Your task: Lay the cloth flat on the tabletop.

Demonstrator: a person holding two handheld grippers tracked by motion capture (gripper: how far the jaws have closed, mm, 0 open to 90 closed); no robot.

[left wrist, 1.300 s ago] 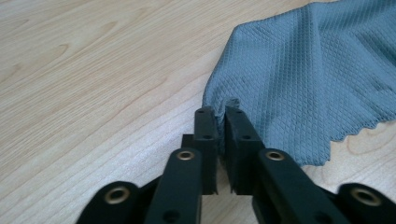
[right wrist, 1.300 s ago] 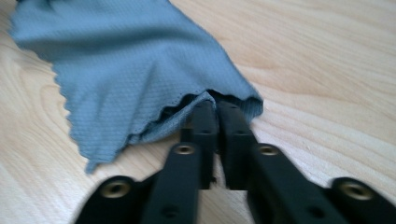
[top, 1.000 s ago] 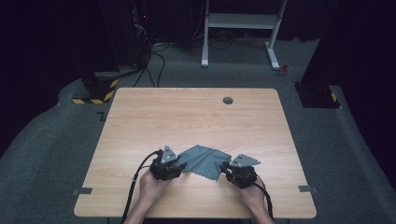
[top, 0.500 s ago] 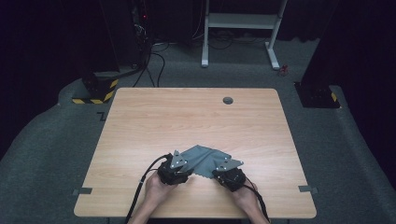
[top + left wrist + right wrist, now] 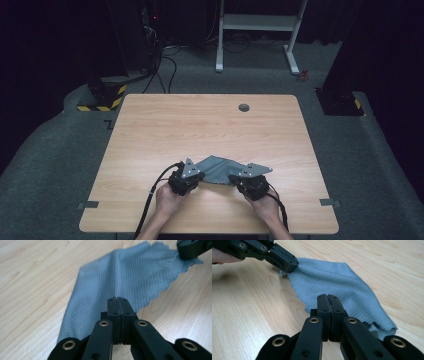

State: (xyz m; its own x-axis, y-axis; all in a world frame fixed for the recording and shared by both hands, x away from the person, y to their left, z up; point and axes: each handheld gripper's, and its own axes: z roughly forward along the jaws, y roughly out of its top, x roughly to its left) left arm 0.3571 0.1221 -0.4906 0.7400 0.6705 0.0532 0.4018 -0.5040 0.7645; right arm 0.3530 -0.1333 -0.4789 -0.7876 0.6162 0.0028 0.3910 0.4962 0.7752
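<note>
A grey-blue waffle-weave cloth (image 5: 219, 168) lies near the front edge of the wooden table (image 5: 200, 125). My left gripper (image 5: 199, 177) is shut on the cloth's near left edge; its jaws have just closed, pinching a raised fold (image 5: 117, 277). My right gripper (image 5: 233, 179) is shut on the near right edge of the cloth (image 5: 337, 282). In the left gripper view my left gripper (image 5: 117, 299) has its jaws pressed together over the fabric, and the right gripper (image 5: 192, 247) bites the far corner. My right gripper (image 5: 328, 297) faces the left gripper (image 5: 284, 261) across the cloth.
A round cable hole (image 5: 244, 107) sits near the table's far edge. Beyond the table stand a white desk frame (image 5: 255, 22) and a black-and-yellow striped base (image 5: 102, 97). Grey carpet surrounds the table, with tape strips (image 5: 330, 202) on it.
Both hands have shifted inward onto the cloth's near edge, then eased slightly apart. The cloth, spread wider before, is now gathered and creased between the two shut grippers.
</note>
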